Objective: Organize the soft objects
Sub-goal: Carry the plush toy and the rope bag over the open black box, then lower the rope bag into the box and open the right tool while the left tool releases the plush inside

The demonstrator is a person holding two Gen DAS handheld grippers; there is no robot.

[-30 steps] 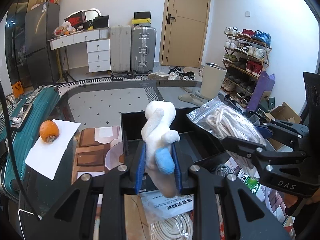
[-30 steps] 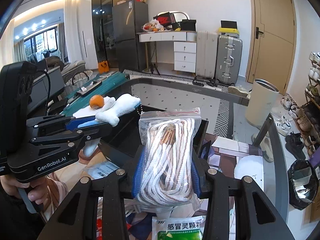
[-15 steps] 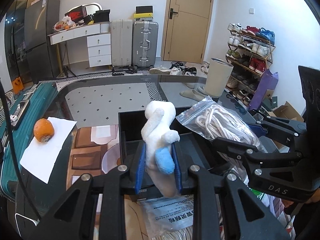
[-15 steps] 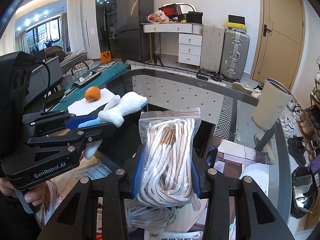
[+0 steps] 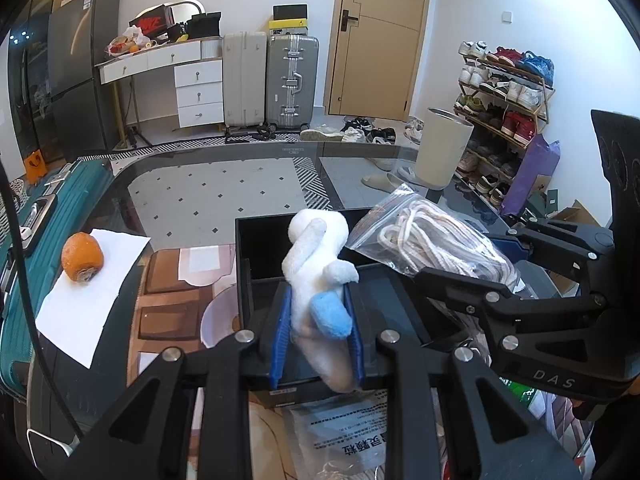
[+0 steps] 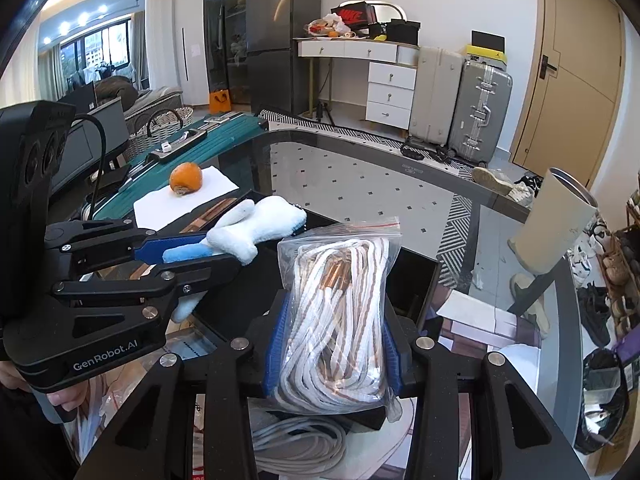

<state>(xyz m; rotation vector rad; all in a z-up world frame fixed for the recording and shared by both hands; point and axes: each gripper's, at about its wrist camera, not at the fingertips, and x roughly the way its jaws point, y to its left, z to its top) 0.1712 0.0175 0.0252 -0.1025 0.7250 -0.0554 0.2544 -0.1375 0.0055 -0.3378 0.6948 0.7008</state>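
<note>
My left gripper is clamped on a white plush toy with a blue patch, low in the middle of the left wrist view, its blue pads pressing both sides. My right gripper is closed tight around a clear zip bag of rope, white with brown stripes, at the bottom centre of the right wrist view. Both loads hang over a black box on the glass table, the bag just right of the toy. At the left edge, an orange sits on a white paper sheet.
</note>
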